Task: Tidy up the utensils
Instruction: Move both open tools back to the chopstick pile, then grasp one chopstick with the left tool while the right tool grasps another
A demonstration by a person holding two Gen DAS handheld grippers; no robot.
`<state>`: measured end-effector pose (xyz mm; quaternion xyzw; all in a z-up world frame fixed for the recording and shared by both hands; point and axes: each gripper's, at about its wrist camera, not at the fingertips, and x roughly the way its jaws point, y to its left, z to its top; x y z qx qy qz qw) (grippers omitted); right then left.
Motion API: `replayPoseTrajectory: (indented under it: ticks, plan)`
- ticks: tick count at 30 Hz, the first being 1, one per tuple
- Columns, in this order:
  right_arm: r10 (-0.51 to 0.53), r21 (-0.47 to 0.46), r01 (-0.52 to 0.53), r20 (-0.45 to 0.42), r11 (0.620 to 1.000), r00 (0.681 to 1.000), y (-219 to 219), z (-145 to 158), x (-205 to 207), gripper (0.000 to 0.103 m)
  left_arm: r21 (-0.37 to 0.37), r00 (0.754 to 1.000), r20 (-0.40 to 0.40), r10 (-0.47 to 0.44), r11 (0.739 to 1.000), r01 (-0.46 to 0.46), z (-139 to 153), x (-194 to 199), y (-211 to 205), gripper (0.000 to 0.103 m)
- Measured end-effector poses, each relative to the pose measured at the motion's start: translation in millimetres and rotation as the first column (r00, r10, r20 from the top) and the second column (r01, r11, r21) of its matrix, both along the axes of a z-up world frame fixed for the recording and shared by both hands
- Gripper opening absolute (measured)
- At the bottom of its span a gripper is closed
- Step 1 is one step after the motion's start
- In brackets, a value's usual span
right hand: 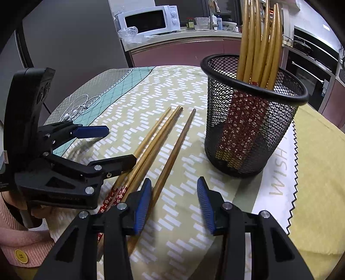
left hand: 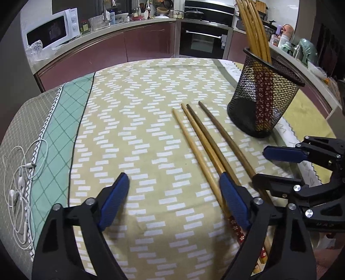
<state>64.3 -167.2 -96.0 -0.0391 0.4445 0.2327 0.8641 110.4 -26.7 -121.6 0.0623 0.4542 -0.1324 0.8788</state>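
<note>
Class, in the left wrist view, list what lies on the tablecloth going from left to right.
Earphones → loose chopsticks → mesh holder with chopsticks standing in it → right hand-held gripper, open.

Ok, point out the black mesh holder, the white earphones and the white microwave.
Black mesh holder [right hand: 248, 137], right wrist view, front wall.
White earphones [left hand: 20, 181], left wrist view, tangled cable.
White microwave [right hand: 151, 20], right wrist view, door.

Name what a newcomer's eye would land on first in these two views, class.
A black mesh holder packed with upright chopsticks stands on the patterned tablecloth. Beside it four loose chopsticks lie flat, with the open left gripper and open right gripper hovering at their near ends.
</note>
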Motion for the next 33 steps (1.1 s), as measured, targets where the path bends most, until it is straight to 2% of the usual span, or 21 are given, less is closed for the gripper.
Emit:
replayPoseTrajectory:
  ticks: [1, 3, 8, 12, 14, 16, 17, 21, 26, 33]
  plan:
    - [0.000, -0.003, 0.000, 0.002, 1.000, 1.000, 0, 0, 0, 0.042, 0.015, 1.000, 0.003, 0.004, 1.000, -0.004, 0, 0, 0, 0.074]
    - [0.000, -0.014, 0.000, 0.007, 1.000, 1.000, 3, 0, 1, 0.042, 0.022, 1.000, 0.001, -0.002, 1.000, 0.002, 0, 1, 0, 0.073]
    - [0.003, -0.052, -0.002, 0.026, 0.999, 1.000, 12, -1, 5, 0.039, 0.016, 1.000, -0.002, -0.002, 1.000, 0.002, 3, 8, 3, 0.049]
    - [-0.006, -0.050, 0.008, 0.032, 0.999, 0.999, 15, -2, 12, 0.031, -0.003, 1.000, 0.002, 0.010, 1.000, -0.010, 3, 18, 4, 0.032]
    - [-0.014, -0.037, 0.015, 0.026, 0.999, 1.000, 15, -2, 15, 0.028, -0.023, 1.000, -0.001, 0.021, 1.000, -0.021, 3, 22, 5, 0.017]
    - [-0.019, -0.019, 0.019, 0.015, 1.000, 1.000, 12, -1, 17, 0.024, -0.042, 1.000, -0.005, 0.029, 0.999, -0.030, 3, 23, 6, 0.013]
    - [-0.016, -0.007, 0.016, 0.008, 1.000, 1.000, 11, -1, 18, 0.019, -0.057, 0.999, -0.006, 0.035, 0.998, -0.036, 3, 24, 8, 0.010]
    - [-0.021, 0.055, 0.022, -0.022, 0.998, 1.000, 3, -1, 18, 0.009, -0.096, 0.999, -0.005, 0.052, 0.994, -0.053, 3, 19, 12, 0.008]
    - [-0.020, 0.071, 0.022, -0.028, 0.997, 0.999, 2, 0, 15, 0.009, -0.112, 0.999, 0.018, 0.046, 0.993, -0.044, 9, 9, 13, 0.008]
    - [-0.004, 0.115, 0.005, -0.006, 0.993, 1.000, -6, 11, 5, 0.003, -0.144, 0.998, 0.053, 0.022, 0.990, -0.014, 28, -3, 13, 0.008]
